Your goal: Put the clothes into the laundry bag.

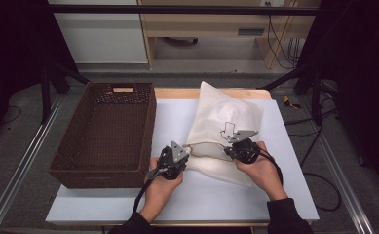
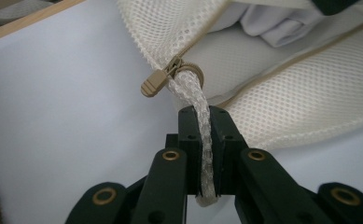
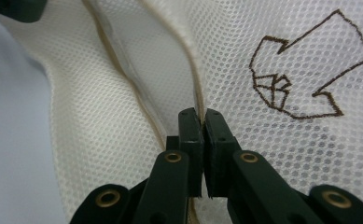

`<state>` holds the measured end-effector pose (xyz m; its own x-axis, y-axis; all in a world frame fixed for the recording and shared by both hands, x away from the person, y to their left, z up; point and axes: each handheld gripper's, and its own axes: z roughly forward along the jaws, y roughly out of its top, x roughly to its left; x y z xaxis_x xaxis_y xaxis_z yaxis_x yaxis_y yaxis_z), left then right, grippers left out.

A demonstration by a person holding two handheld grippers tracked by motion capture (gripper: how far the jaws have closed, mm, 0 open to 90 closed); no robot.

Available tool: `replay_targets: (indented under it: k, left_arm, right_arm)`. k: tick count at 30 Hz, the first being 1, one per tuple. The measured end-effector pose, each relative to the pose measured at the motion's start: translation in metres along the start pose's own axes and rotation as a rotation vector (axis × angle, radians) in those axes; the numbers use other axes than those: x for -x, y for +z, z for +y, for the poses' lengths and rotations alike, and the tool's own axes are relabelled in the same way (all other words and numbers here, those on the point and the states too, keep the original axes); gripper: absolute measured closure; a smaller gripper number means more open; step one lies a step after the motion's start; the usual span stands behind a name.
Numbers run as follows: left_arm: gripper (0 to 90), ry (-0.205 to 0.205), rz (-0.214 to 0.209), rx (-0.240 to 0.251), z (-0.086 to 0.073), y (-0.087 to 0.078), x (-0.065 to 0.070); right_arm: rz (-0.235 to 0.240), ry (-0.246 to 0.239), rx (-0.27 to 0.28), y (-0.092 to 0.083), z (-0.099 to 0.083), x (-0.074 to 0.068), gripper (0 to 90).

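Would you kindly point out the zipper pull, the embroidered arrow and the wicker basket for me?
zipper pull (image 2: 152, 84), left gripper view, on its tan tab.
embroidered arrow (image 3: 310, 70), right gripper view, on the mesh inside its brown outline.
wicker basket (image 1: 149, 127), high view, on its right wall.

At the lower centre of the high view, two bare hands emerge from dark sleeves (image 1: 288, 214) at the bottom edge. The left gripper (image 1: 173, 157) and right gripper (image 1: 239, 145) are compact black units, each topped by a grey three-cornered plate (image 1: 179, 151). A black cable (image 1: 143, 187) trails from the left one toward the bottom edge; another loops beside the right wrist. In both gripper views, rising from the bottom centre, the jaws are matte black blocks on flat linkage arms, pinned by brass-coloured rivets (image 2: 171, 155) and dotted with small screw holes.
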<state>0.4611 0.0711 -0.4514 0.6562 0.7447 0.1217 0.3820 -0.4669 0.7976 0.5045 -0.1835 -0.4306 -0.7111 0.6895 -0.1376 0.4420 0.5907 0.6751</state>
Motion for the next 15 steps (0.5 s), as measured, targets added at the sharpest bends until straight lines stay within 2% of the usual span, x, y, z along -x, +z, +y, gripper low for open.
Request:
replay_targets:
  k: [3,5,7,8,11,15]
  left_arm:
    - [84.3,0.045,-0.028,-0.002,-0.002,-0.011,0.010]
    - [84.3,0.062,-0.045,0.000,-0.004,-0.018,0.016]
    - [84.3,0.067,-0.057,0.002,-0.007,-0.024,0.019]
    - [84.3,0.061,-0.069,0.002,-0.008,-0.027,0.020]
    - [84.4,0.050,-0.096,-0.003,-0.014,-0.035,0.022]
    - [84.3,0.058,-0.110,-0.012,-0.023,-0.044,0.029]
  right_arm:
    - [0.004,-0.018,-0.005,0.000,-0.001,-0.005,87.6]
    - [0.007,-0.028,-0.003,-0.001,-0.002,-0.010,87.6]
    - [0.008,-0.037,-0.004,-0.003,-0.003,-0.015,87.6]
    - [0.008,-0.053,-0.007,-0.004,-0.004,-0.016,87.6]
    - [0.015,-0.059,0.005,-0.008,-0.008,-0.024,87.6]
    - [0.017,-0.075,0.010,-0.015,-0.012,-0.035,87.6]
